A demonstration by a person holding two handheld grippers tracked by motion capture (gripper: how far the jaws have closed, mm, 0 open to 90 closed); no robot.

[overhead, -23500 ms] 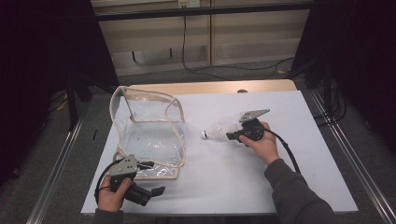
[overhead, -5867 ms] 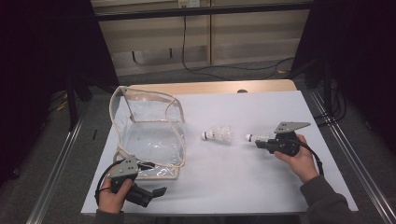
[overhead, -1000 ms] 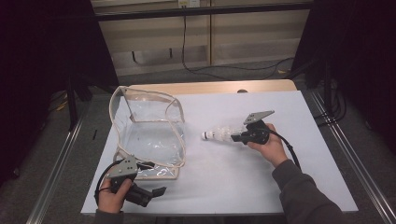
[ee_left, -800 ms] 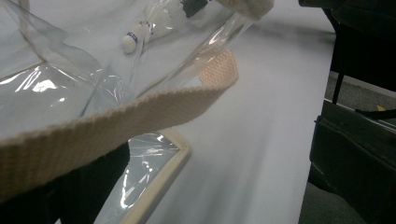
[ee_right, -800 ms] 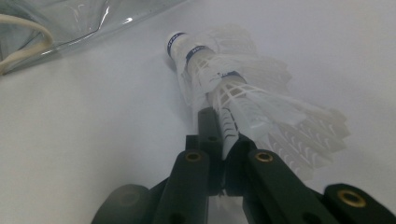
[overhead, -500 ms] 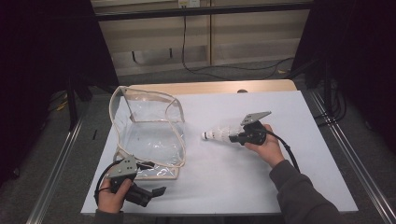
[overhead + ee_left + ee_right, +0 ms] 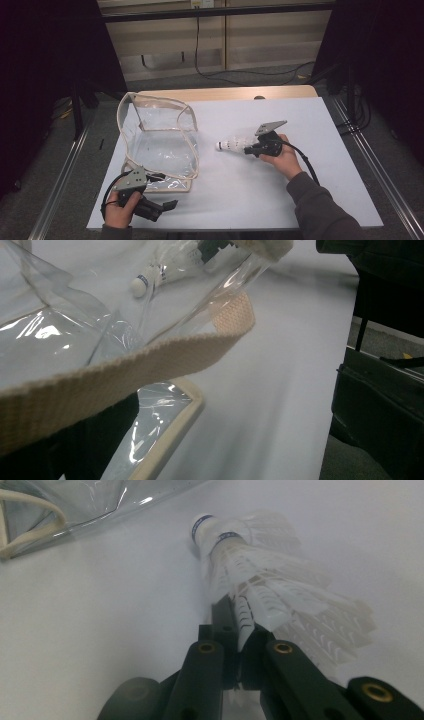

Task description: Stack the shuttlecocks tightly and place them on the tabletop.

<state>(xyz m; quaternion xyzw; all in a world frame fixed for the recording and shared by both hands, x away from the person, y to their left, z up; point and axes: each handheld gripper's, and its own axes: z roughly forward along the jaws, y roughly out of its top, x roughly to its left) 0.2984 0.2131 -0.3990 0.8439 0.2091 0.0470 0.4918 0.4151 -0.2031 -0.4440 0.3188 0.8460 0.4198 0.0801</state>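
Two white feather shuttlecocks lie close together on the white table, blue-banded corks toward the bag. My right gripper is shut on the feathers of the nearer shuttlecock. The second shuttlecock's cork sits just beyond it. A clear plastic bag with beige trim stands open at the left. My left gripper sits at the bag's near corner, holding its woven beige strap raised. A shuttlecock shows through the bag's plastic in the left gripper view.
The table's front edge runs just below my left hand. Metal rails flank the table on both sides. Cables lie on the floor beyond the far edge. The right half of the tabletop is bare white surface.
About six seconds ago the right gripper was farther right, apart from the shuttlecock on the table; it has come left to it. Over the last second hardly anything moved.
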